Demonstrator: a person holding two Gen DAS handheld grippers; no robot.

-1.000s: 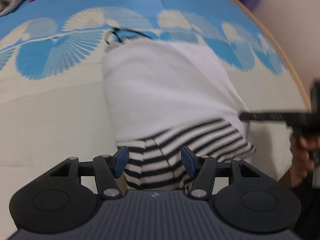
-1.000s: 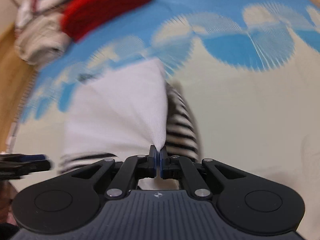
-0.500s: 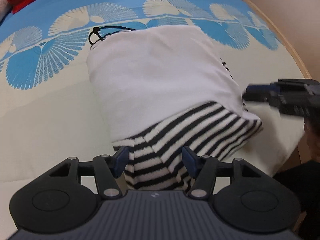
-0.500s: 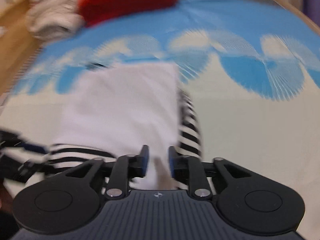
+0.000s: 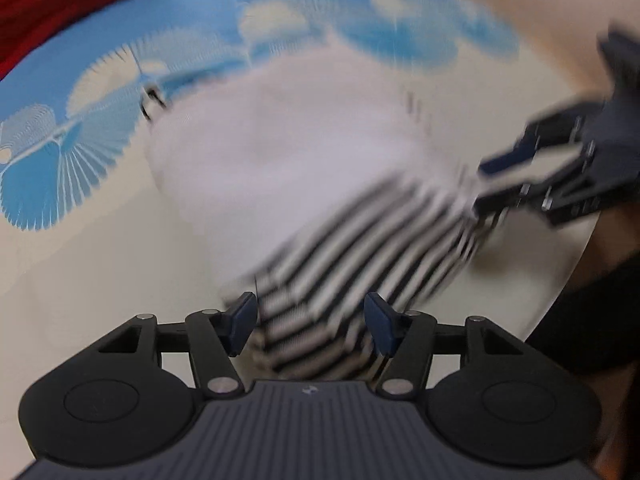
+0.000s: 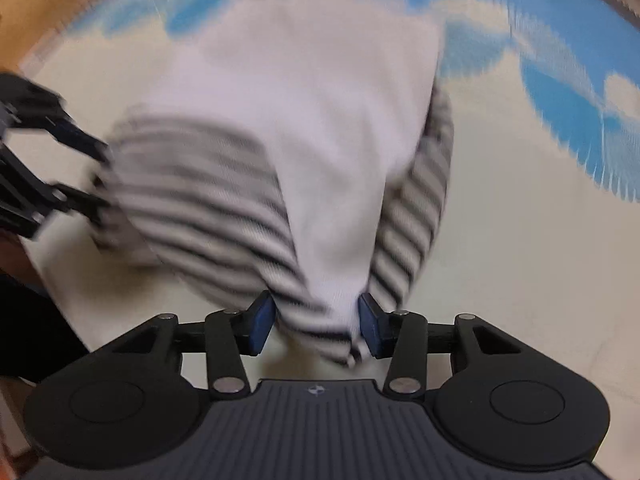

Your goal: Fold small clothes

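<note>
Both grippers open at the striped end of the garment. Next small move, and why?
Probably close both on the near striped hem, then lift it toward the far edge. The left hand-held gripper and right hand-held gripper are open, each straddling the striped end of the white and black-striped knit garment, which lies half-folded on the blue and cream patterned cloth. Motion blur hides whether the pads touch fabric.

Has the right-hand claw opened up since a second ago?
Yes. The right gripper, earlier pinched shut on white cloth, now stands open around the striped garment's near corner.
</note>
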